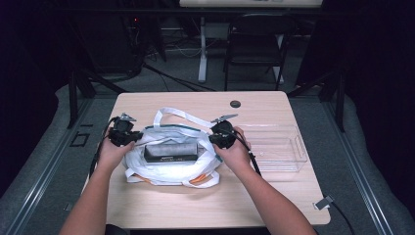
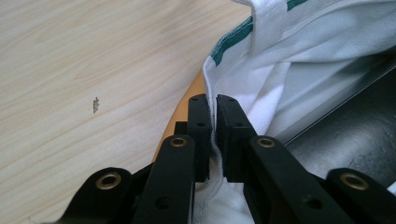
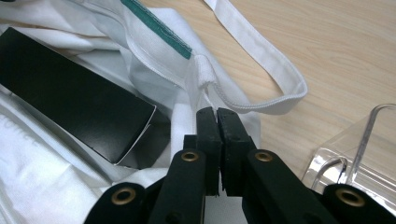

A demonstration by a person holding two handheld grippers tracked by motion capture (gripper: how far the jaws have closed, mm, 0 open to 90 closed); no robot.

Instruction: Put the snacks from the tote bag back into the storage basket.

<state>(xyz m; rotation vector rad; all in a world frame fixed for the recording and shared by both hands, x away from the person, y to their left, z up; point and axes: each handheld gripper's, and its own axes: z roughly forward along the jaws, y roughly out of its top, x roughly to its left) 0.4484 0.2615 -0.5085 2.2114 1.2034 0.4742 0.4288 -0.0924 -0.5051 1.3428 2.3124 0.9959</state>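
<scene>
pale wood surface (image 1: 161, 205), both claws clamped on the white bag (image 1: 171, 171) rim, left claw (image 2: 212, 100) and right claw (image 3: 216, 112): pull apart evenly, keeping the black box (image 1: 170, 152) clear.

Looking like a lab or recording studio: black curtains enclosing a light wooden table (image 1: 274, 196), metal rails (image 1: 39, 181) flanking it, folding chair (image 1: 254, 44) and cables (image 1: 176, 78) sitting beyond it.
</scene>
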